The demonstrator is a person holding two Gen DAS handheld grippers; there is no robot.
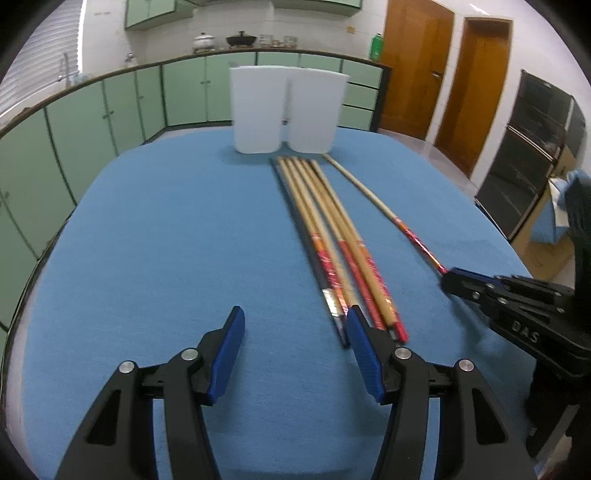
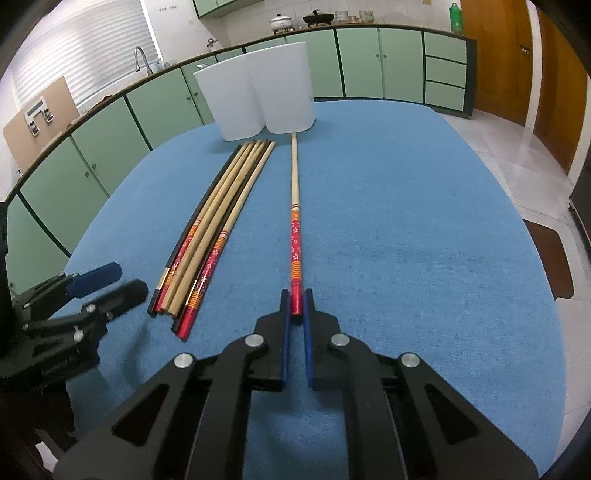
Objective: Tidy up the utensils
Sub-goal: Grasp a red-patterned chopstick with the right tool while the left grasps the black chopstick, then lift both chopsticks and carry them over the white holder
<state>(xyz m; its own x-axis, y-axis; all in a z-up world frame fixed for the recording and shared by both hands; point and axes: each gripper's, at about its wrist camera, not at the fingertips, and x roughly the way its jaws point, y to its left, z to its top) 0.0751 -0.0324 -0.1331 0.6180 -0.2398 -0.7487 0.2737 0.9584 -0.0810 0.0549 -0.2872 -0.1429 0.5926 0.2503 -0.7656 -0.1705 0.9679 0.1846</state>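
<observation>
Now: right gripper (image 2: 296, 300) level, clamps single chopstick (image 2: 294, 206) | left gripper (image 1: 293, 325) low, agape

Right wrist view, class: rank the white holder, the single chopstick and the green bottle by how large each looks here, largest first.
1. White holder, broadest by far.
2. Single chopstick, longer than the holder but thin; its near end sits between the right gripper jaws, so nearness inflates it.
3. Green bottle, tiny, far back on the counter.
</observation>
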